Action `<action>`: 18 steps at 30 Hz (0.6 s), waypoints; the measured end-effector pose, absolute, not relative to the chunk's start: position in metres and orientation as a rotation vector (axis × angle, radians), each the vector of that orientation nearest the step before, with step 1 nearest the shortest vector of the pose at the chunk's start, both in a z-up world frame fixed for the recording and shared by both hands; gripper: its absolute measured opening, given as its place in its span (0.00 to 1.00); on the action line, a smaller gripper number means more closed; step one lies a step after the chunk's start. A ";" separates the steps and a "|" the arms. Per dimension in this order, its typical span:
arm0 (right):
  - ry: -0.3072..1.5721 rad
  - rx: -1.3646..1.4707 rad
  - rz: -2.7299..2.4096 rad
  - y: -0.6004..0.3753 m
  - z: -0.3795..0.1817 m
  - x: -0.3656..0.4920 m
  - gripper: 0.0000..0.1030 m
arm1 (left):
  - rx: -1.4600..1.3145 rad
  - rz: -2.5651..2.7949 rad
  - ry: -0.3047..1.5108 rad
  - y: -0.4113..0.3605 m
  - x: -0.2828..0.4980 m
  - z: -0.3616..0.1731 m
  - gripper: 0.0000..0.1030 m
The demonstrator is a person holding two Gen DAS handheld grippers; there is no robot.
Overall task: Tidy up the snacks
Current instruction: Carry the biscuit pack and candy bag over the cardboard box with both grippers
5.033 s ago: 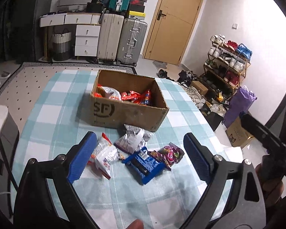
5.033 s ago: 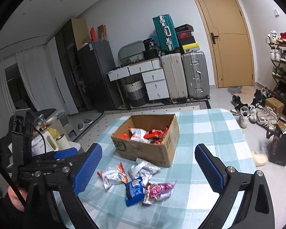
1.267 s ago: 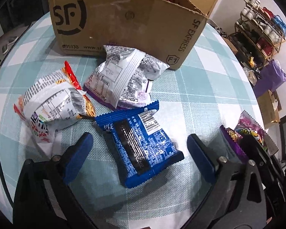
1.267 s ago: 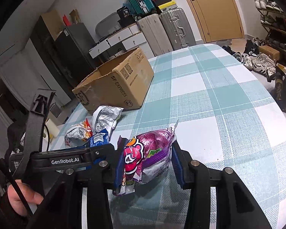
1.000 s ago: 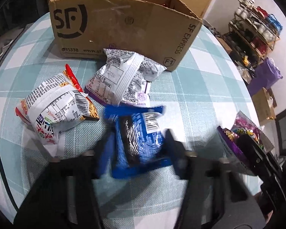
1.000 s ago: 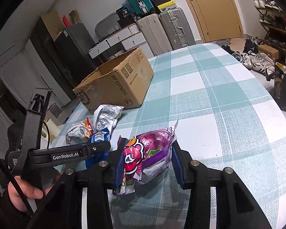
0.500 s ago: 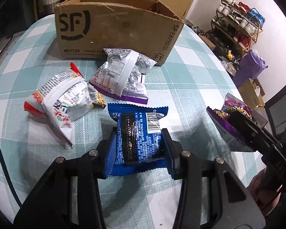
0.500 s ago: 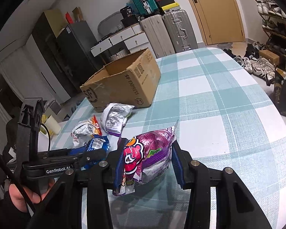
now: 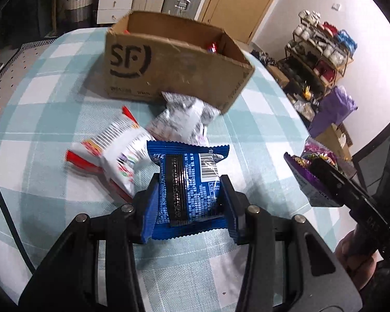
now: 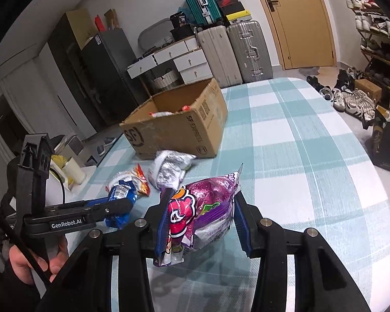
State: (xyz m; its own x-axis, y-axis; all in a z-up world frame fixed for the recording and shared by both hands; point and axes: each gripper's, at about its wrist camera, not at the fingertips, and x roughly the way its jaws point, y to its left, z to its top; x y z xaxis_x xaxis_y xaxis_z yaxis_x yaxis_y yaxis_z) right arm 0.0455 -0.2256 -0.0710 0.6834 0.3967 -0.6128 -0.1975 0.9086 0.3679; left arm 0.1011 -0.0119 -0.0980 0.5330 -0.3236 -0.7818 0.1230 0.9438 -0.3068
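Note:
My left gripper point(image 9: 189, 208) is shut on a blue snack packet point(image 9: 188, 182) and holds it above the checked tablecloth. My right gripper point(image 10: 201, 223) is shut on a purple and pink snack bag point(image 10: 202, 210), also lifted; that bag shows at the right of the left wrist view point(image 9: 317, 171). The open cardboard box point(image 9: 174, 59) marked SF stands ahead, with red wrappers inside; it also shows in the right wrist view point(image 10: 179, 127). A white and red packet point(image 9: 114, 153) and a silver packet point(image 9: 182, 119) lie on the cloth in front of the box.
The table with the teal checked cloth point(image 10: 299, 156) ends at the right above the floor. Suitcases point(image 10: 236, 52), white drawers point(image 10: 184, 62), a door point(image 10: 299, 18) and a shoe rack point(image 9: 322, 49) stand behind. A bag point(image 10: 387, 143) sits on the floor.
My left gripper shut on the blue packet about a second ago and has since lifted it toward the box. My right gripper keeps holding the purple bag and has risen slightly.

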 end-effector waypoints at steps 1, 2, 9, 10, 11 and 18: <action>0.745 0.284 0.343 -0.225 -0.068 0.047 0.42 | -0.227 -0.269 0.968 -0.009 0.102 -0.094 0.39; 0.740 0.286 0.348 -0.224 -0.064 0.049 0.42 | -0.230 -0.269 0.962 -0.006 0.103 -0.091 0.39; 0.711 0.299 0.392 -0.217 -0.038 0.065 0.42 | -0.207 -0.274 0.913 0.012 0.113 -0.063 0.39; 0.707 0.302 0.402 -0.216 -0.033 0.068 0.42 | -0.202 -0.274 0.907 0.013 0.114 -0.058 0.39; 0.703 0.302 0.410 -0.215 -0.029 0.072 0.42 | -0.199 -0.273 0.900 0.016 0.115 -0.052 0.39; 0.662 0.293 0.465 -0.204 0.002 0.102 0.42 | -0.192 -0.258 0.843 0.033 0.139 -0.013 0.39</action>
